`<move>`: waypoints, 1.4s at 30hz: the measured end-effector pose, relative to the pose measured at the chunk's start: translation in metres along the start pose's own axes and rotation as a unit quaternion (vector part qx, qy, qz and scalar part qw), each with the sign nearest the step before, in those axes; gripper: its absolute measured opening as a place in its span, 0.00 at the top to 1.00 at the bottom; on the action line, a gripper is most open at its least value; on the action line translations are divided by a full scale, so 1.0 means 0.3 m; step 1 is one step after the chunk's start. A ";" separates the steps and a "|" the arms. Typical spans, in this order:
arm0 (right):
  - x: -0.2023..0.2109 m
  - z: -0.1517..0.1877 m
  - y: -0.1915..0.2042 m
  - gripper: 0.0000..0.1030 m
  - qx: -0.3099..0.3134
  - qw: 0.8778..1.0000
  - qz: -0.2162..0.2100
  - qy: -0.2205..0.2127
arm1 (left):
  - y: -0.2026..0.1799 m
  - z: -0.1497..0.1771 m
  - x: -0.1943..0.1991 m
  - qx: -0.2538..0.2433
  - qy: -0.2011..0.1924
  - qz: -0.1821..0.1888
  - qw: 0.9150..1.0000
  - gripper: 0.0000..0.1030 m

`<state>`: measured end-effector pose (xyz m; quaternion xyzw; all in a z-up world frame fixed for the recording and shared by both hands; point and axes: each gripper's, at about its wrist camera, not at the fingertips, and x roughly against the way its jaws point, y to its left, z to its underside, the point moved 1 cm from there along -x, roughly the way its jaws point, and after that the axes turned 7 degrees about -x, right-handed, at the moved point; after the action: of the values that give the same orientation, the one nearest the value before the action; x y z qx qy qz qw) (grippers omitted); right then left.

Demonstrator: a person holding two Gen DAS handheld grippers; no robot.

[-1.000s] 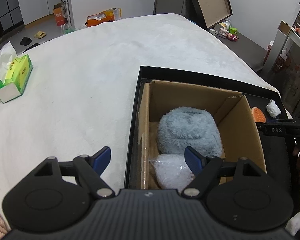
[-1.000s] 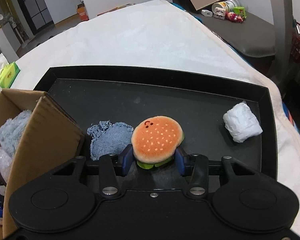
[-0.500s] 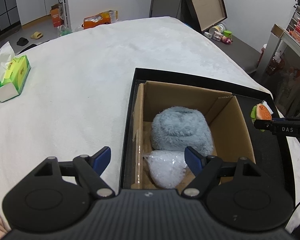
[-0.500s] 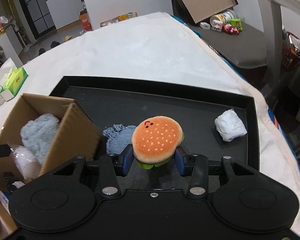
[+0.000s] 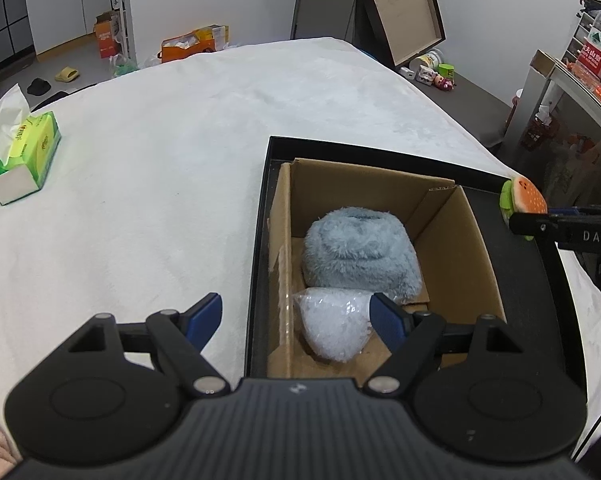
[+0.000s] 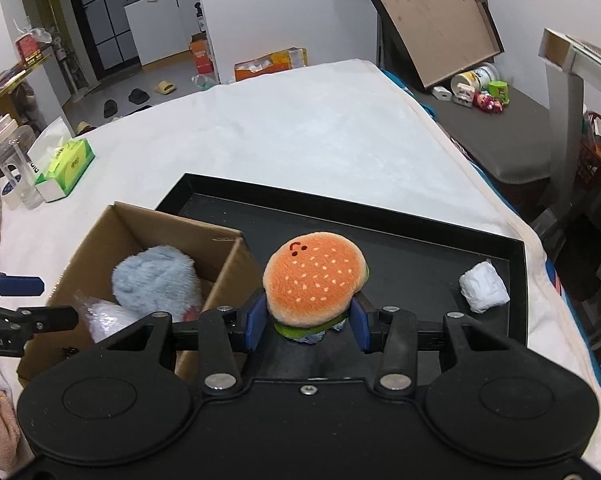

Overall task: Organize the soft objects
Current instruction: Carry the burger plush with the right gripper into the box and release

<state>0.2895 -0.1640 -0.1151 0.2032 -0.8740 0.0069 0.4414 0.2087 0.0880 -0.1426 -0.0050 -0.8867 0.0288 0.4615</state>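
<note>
My right gripper point(image 6: 306, 326) is shut on a plush hamburger point(image 6: 315, 278) and holds it in the air above the black tray point(image 6: 420, 222), just right of the cardboard box point(image 6: 140, 220). The burger also shows in the left wrist view point(image 5: 522, 200). The box point(image 5: 468, 248) holds a fluffy blue plush point(image 5: 360, 248) and a clear bag of white filling point(image 5: 334, 328). My left gripper point(image 5: 296, 318) is open and empty over the box's near left corner. A white wad point(image 6: 483, 287) lies at the tray's right. The denim piece is mostly hidden under the burger.
A green tissue box point(image 5: 22, 160) sits on the white cloth-covered table point(image 5: 180, 140) at the far left, with a clear bottle point(image 6: 18, 176) beside it. A shelf with a bottle point(image 5: 598, 36) stands right of the table.
My right gripper has lifted the hamburger off the tray and carried it up and left toward the box. The left gripper has drawn back slightly and stays open.
</note>
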 end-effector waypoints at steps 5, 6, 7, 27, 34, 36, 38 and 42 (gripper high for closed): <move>0.015 -0.007 0.051 0.58 0.013 1.000 -0.003 -0.006 | 0.016 0.018 0.004 -0.002 0.002 0.001 1.000 0.23; 0.017 -0.006 0.062 0.58 0.016 1.000 -0.004 -0.006 | 0.019 0.023 0.004 -0.002 0.003 0.002 1.000 0.23; 0.019 -0.004 0.073 0.58 0.018 1.000 -0.005 -0.006 | 0.024 0.026 0.006 -0.002 0.003 0.003 1.000 0.23; 0.037 0.049 0.283 0.58 0.061 0.998 -0.034 0.004 | 0.064 0.114 0.014 -0.001 0.009 0.036 0.999 0.56; 0.027 0.088 0.338 0.58 0.072 0.996 -0.044 0.019 | 0.070 0.131 0.011 0.000 0.012 0.046 0.999 0.74; 0.025 0.099 0.352 0.58 0.074 0.996 -0.048 0.024 | 0.071 0.132 0.013 0.000 0.011 0.047 0.999 0.77; 0.025 0.112 0.368 0.57 0.078 0.995 -0.052 0.028 | 0.071 0.132 0.014 -0.002 0.010 0.051 0.999 0.79; 0.021 0.122 0.388 0.57 0.074 0.995 -0.063 0.037 | 0.067 0.136 0.015 -0.005 0.010 0.054 0.998 0.82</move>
<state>0.2159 -0.0665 -0.1130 0.2896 -0.8394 0.0511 0.4571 0.1723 0.1064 -0.1632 -0.0556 -0.8807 0.0495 0.4677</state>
